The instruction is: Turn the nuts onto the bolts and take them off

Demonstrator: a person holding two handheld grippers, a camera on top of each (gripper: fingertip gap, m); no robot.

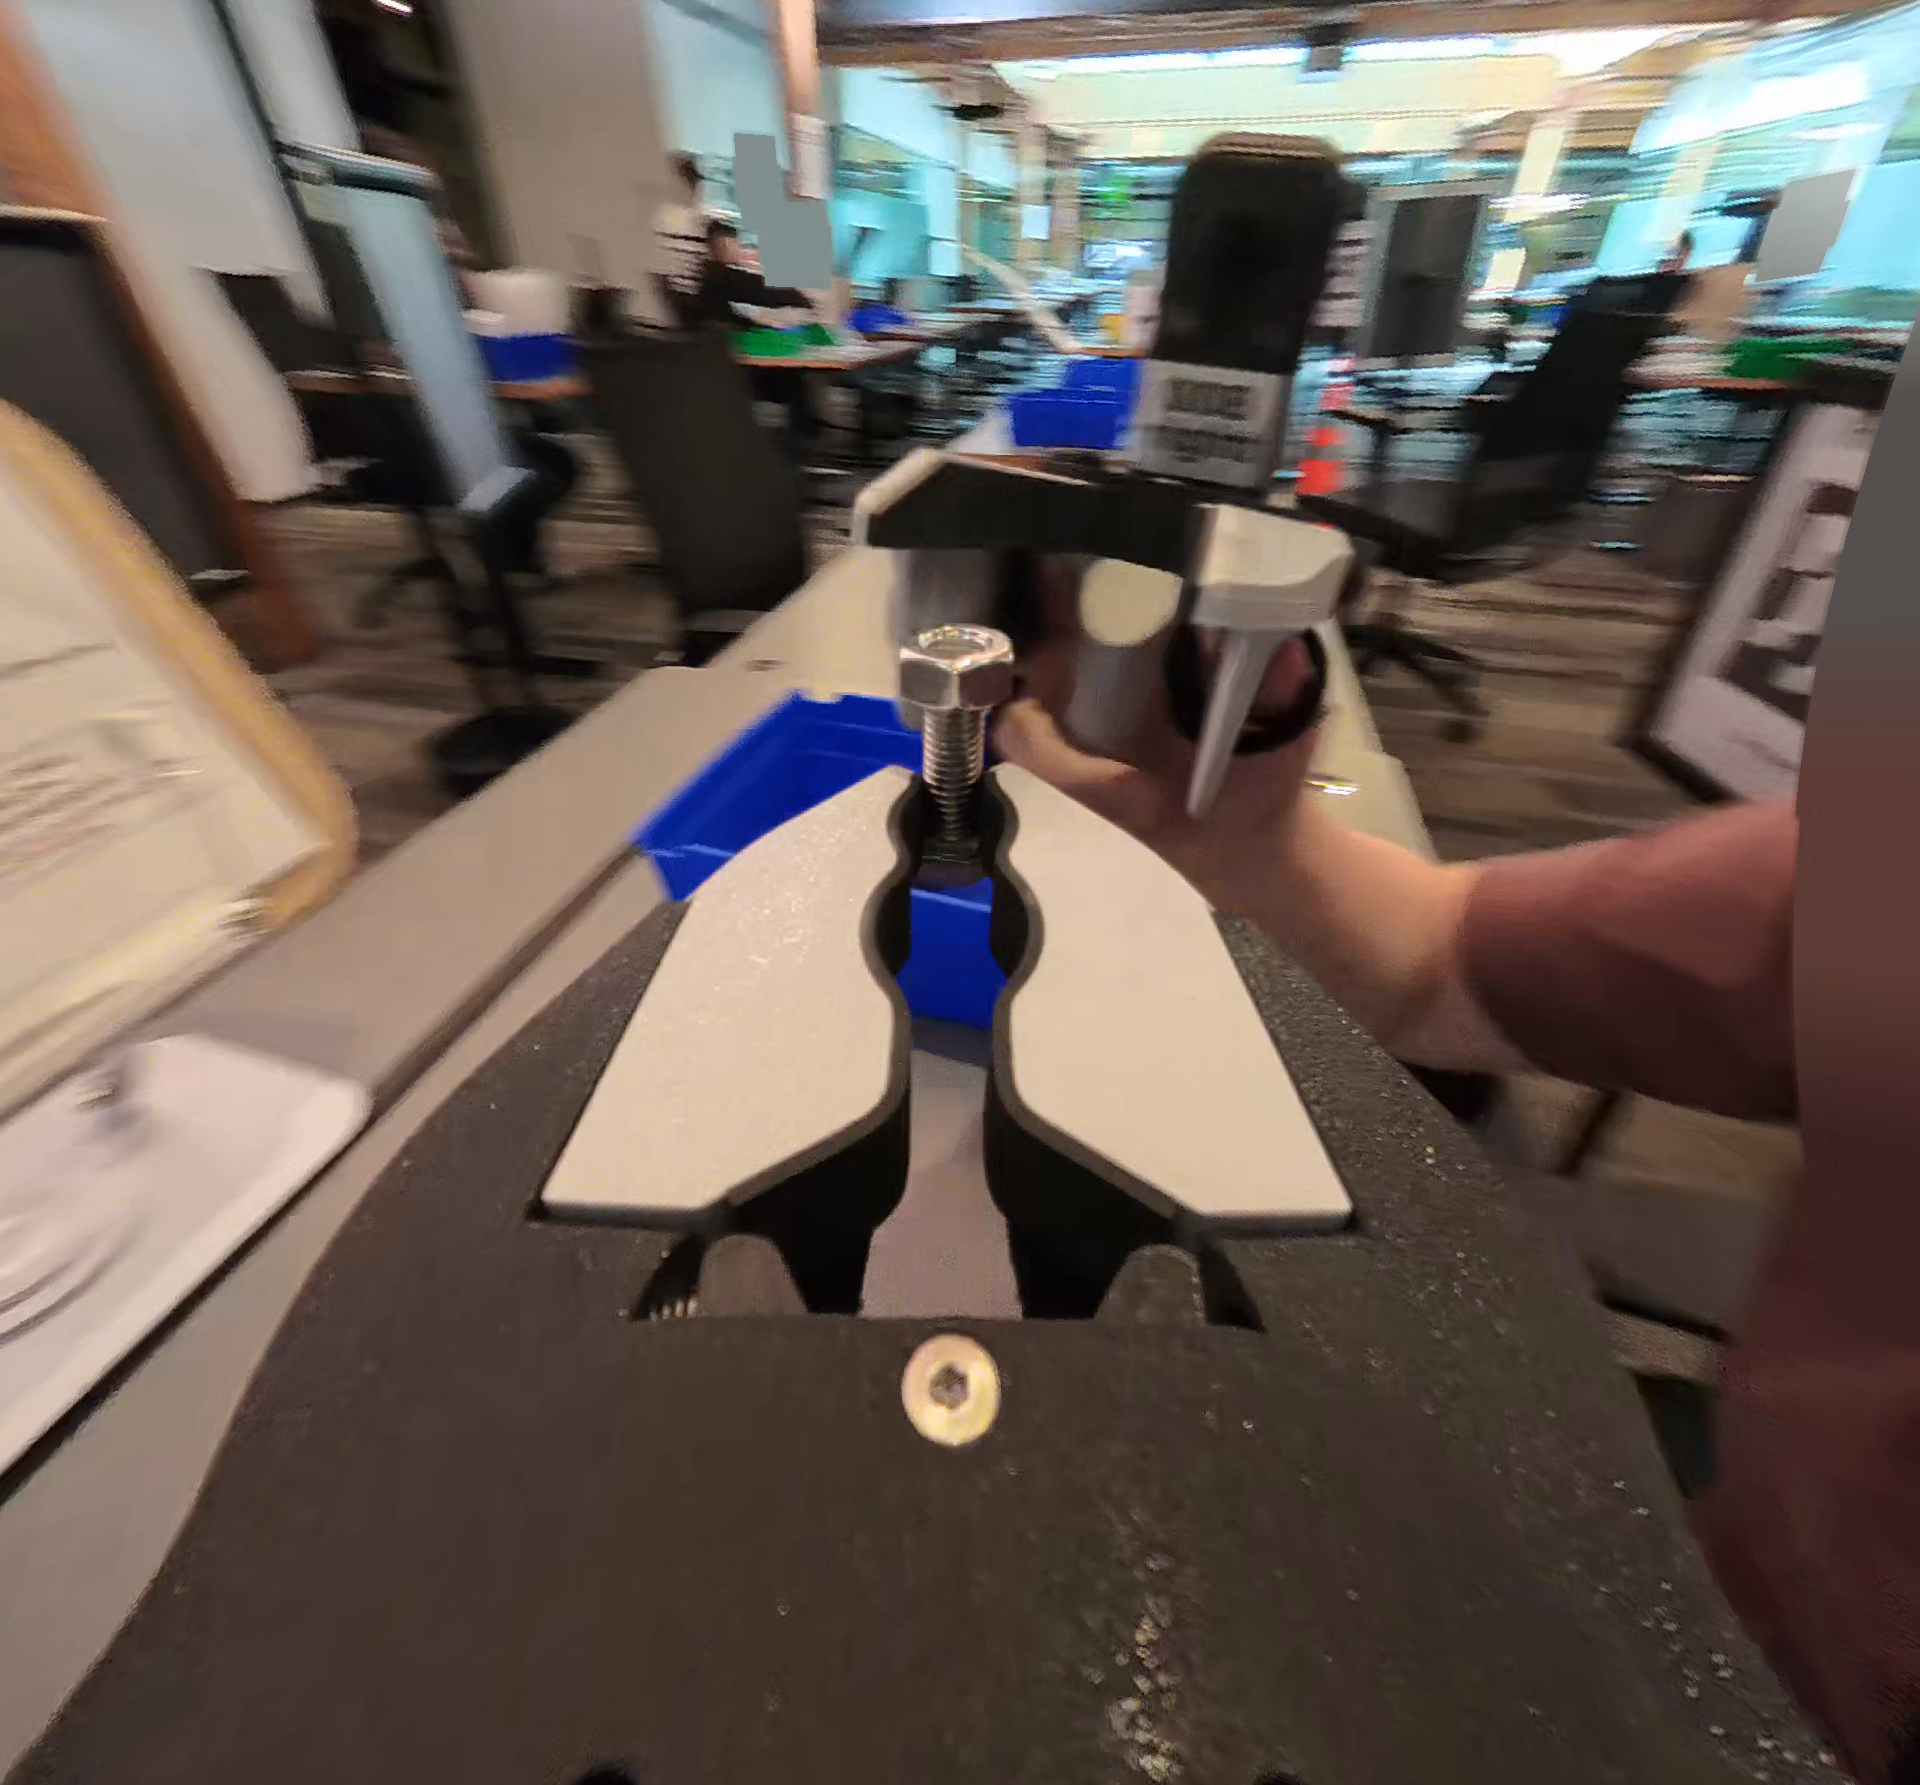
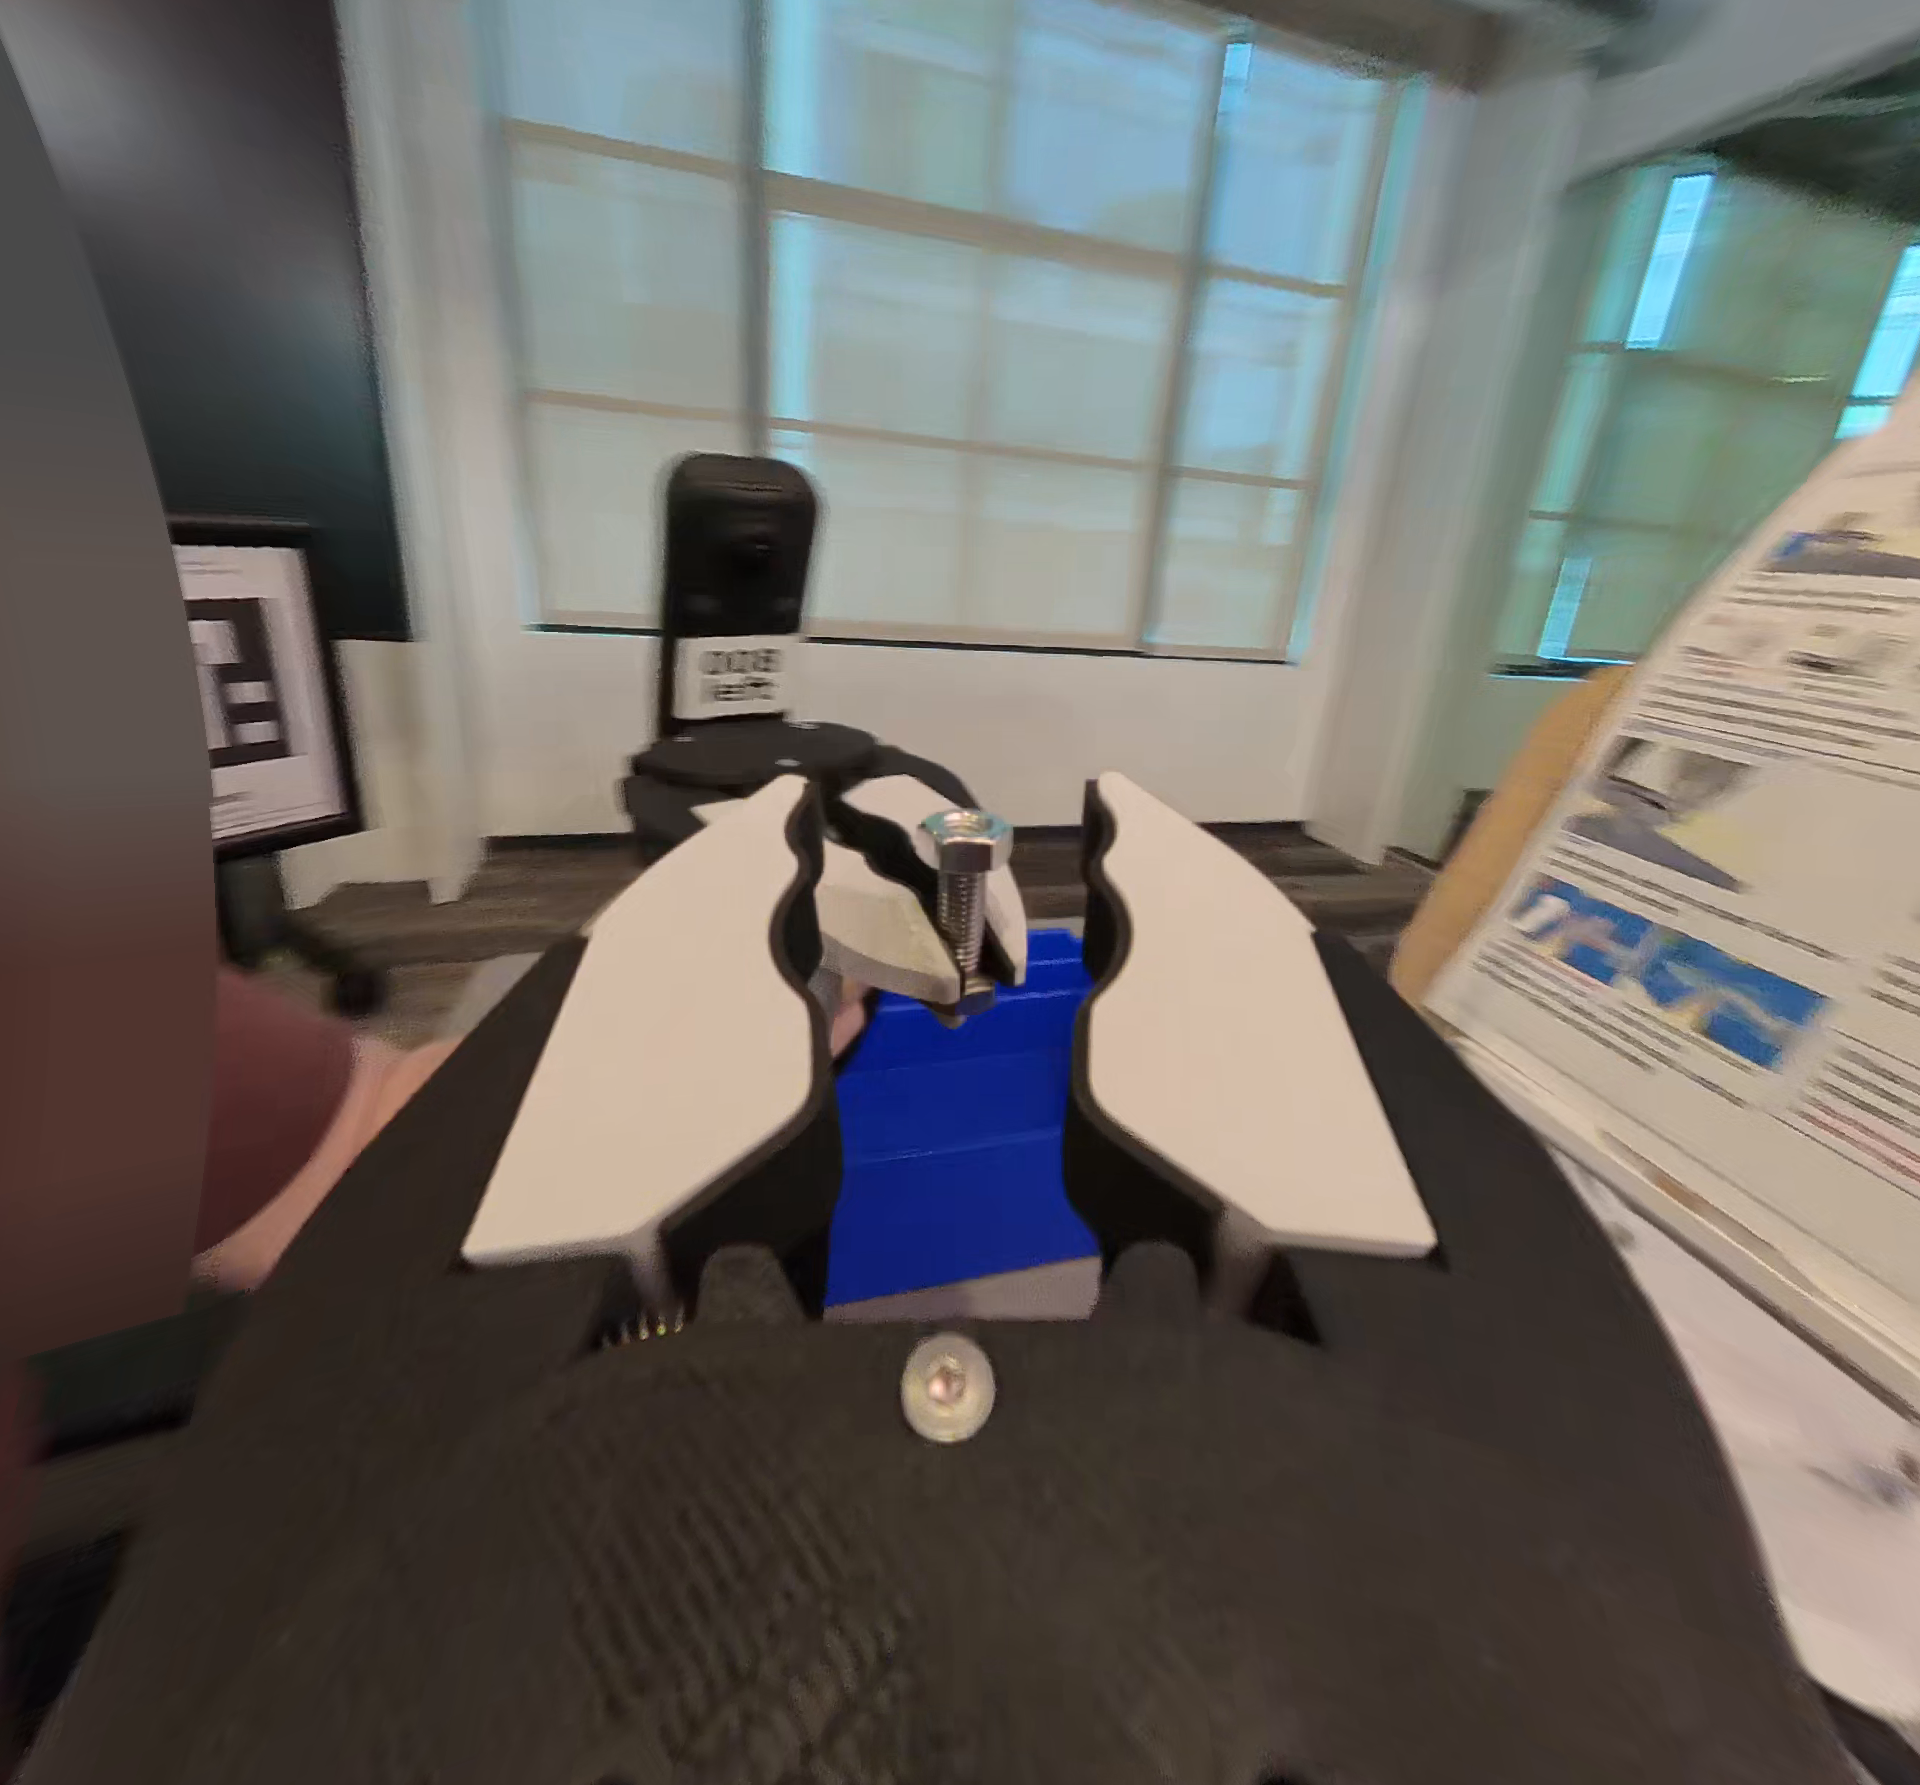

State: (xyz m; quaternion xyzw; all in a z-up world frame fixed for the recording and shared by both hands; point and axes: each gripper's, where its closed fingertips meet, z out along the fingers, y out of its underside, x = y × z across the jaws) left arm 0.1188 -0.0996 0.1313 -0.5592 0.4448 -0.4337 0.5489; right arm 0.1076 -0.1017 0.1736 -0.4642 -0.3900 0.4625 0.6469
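Firstly, left fingers: the left gripper (image 1: pixel 948 805) has its grey fingers (image 1: pixel 769 956) drawn narrow, pinching the lower end of the bolt (image 1: pixel 948 779) between their tips.
Bolt: it stands upright, threaded shank rising out of the fingertips, its head down at the pinch point as seen in the right wrist view (image 2: pixel 966 914).
Nut: a silver hex nut (image 1: pixel 956 673) sits threaded at the top end of the bolt, clear above the left fingers; in the right wrist view it shows at the same top end (image 2: pixel 964 840).
Right fingers: the right gripper (image 2: pixel 945 862) has its fingers (image 2: pixel 665 997) spread wide, one on each side of the nut and bolt without touching them.
Right gripper seen from the left: it (image 1: pixel 1122 592) hangs just behind and to the right of the nut, held by a bare hand (image 1: pixel 1153 779).
Blue bin: a blue plastic bin (image 1: pixel 790 790) lies below the bolt, on the grey table (image 1: pixel 499 883); in the right wrist view its ribbed interior (image 2: pixel 956 1122) fills the gap between the open fingers.
Table edge: printed sheets (image 2: pixel 1683 914) lean at the side.
Background: an office with chairs and windows, blurred.
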